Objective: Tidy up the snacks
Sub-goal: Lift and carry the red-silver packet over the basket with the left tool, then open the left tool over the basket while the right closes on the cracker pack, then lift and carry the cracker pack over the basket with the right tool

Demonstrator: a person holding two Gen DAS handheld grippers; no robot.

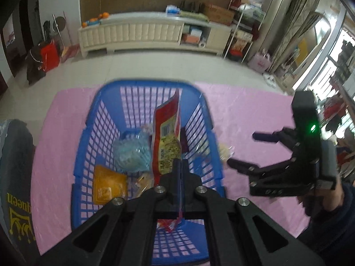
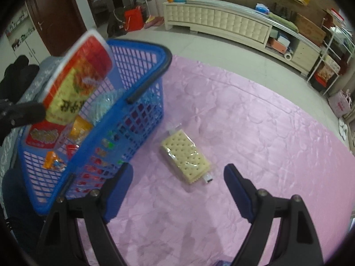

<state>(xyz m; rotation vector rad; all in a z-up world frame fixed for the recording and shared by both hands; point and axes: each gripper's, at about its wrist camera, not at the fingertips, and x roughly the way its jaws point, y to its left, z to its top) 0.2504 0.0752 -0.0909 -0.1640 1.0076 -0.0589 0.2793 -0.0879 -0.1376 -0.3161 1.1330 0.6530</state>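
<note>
1. Left wrist view: your left gripper (image 1: 181, 166) has its fingers clamped on a red packet (image 1: 166, 137) over the basket (image 1: 88, 155), which already holds several snacks.
2. Right wrist view: your right gripper (image 2: 177, 190) has its fingers apart and empty; the crackers (image 2: 186, 156) remain on the pink cover (image 2: 255, 133), still to collect.

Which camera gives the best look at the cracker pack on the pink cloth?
The right wrist view: the cracker pack lies whole and unobstructed ahead of the open right gripper. The left wrist view shows only a sliver beside the blue basket.

A long cream cabinet (image 1: 142, 36) stands against the brown wall (image 1: 155, 2) on pale floor tiles (image 1: 137, 66).
</note>
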